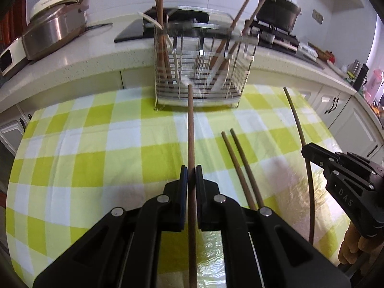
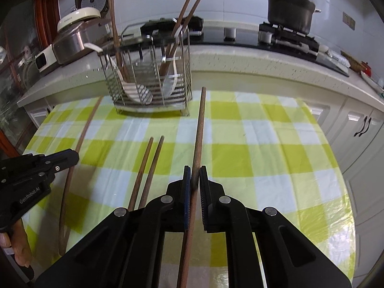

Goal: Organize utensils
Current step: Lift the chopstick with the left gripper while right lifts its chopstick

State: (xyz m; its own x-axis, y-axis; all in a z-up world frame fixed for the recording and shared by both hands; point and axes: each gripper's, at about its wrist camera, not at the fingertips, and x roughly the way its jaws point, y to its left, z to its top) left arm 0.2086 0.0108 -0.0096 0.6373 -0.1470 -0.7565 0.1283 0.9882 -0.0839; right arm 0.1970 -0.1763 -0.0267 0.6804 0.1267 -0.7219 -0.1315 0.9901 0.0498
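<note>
On a table covered with a yellow-green and white checked cloth (image 1: 100,144), two handheld black grippers each clamp a single brown wooden chopstick. The left gripper (image 1: 191,175) has its two fingers pressed together on the left chopstick (image 1: 190,129), which runs straight ahead along the fingers, its tip pointing at the base of a wire utensil basket (image 1: 199,81). The right gripper (image 2: 195,177) is likewise closed on the right chopstick (image 2: 200,124), whose far end points toward the right front corner of the same basket.

The basket stands upright at the far edge of the cloth, against a pale stone counter (image 2: 252,60). Inside it, several brown chopsticks lean at angles in separate compartments, along with a white spoon (image 2: 134,91) lying low at the left side.

Between the two grippers, a pair of loose chopsticks (image 2: 146,168) lies flat on the cloth, side by side and nearly parallel, well short of the basket.

On the counter behind, a rice cooker (image 2: 79,31) with a cream lid sits to the left, and a dark pot (image 2: 289,7) rests on a gas stove to the right.
</note>
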